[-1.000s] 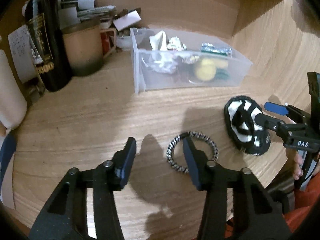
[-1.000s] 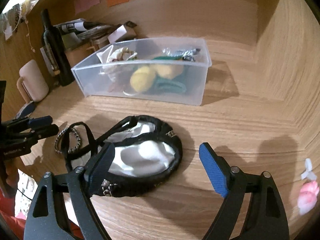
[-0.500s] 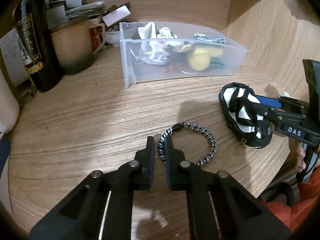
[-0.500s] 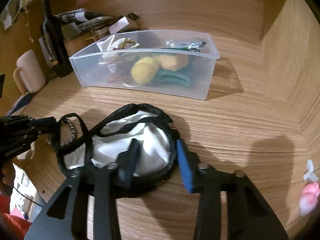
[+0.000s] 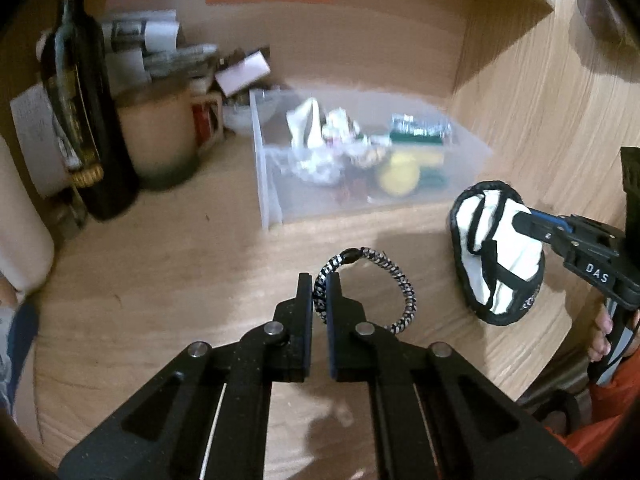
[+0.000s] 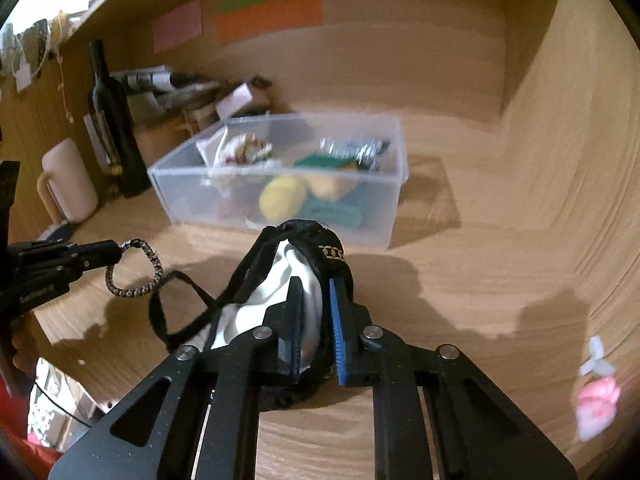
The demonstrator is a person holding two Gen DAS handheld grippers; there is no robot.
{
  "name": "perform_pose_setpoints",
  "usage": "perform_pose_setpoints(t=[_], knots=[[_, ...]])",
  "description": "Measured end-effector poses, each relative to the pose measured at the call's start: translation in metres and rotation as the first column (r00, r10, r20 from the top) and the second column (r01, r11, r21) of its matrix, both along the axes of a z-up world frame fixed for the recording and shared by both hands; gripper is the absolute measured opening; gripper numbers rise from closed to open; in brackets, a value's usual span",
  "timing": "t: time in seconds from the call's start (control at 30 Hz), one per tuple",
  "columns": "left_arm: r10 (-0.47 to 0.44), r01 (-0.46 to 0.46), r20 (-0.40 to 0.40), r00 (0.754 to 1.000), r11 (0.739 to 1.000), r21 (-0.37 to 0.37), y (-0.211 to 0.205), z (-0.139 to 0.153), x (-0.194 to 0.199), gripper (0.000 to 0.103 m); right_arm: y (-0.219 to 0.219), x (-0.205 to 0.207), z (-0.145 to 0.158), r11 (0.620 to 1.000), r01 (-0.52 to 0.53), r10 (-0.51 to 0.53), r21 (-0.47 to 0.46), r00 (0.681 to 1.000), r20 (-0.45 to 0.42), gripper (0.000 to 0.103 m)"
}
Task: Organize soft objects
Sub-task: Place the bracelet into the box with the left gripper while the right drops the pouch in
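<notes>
Now clamping both picks: left gripper (image 5: 319,292) pinching the near-left arc of the cord loop (image 5: 400,276), fingers nearly together; right gripper (image 6: 314,320) squeezing the white-and-black pouch (image 6: 308,264). A second ago both sets of fingers gaping over items lying flat on the desk (image 5: 160,280); half a second ago closing. Currently lifting: loop dangling above its shadow, pouch raised, strap trailing left. Probably carrying both to the far bin (image 6: 384,184) next; bin already holding soft items.

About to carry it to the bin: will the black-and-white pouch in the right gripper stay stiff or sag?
Probably sags: the pouch already folds between the right gripper fingers. Its loose strap dangles and may snag. It likely weighs little, being thin fabric.
</notes>
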State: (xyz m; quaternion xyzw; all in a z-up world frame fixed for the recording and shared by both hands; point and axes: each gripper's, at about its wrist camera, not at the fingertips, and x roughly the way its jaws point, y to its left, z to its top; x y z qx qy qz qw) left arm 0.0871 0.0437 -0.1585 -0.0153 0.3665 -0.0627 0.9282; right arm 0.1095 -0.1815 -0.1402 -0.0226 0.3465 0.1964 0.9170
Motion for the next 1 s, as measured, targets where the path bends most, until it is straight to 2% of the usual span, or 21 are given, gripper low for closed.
perform_pose_setpoints(t=[0.27, 0.53, 0.83, 1.0], knots=[[0.013, -0.014, 0.107, 0.994, 1.000, 0.005, -0.001, 0.034, 0.012, 0.005, -0.011, 0.005, 0.038, 0.999, 0.030, -0.031, 0.016, 0.993, 0.117, 0.012], [0.034, -0.035, 0.176, 0.984, 0.999, 0.002, 0.003, 0.062, 0.035, 0.005, -0.015, 0.023, 0.068, 0.997, 0.057, -0.068, 0.060, 0.976, 0.206, 0.012], [0.062, -0.063, 0.200, 0.978, 0.998, -0.001, 0.004, 0.077, 0.061, 0.005, 0.007, 0.049, 0.087, 0.997, 0.047, -0.061, 0.062, 0.964, 0.258, 0.012], [0.085, -0.084, 0.160, 0.984, 0.996, -0.016, 0.009, 0.071, 0.082, 0.005, 0.018, 0.070, 0.085, 0.999, 0.036, -0.045, 0.042, 0.967, 0.249, 0.012]])
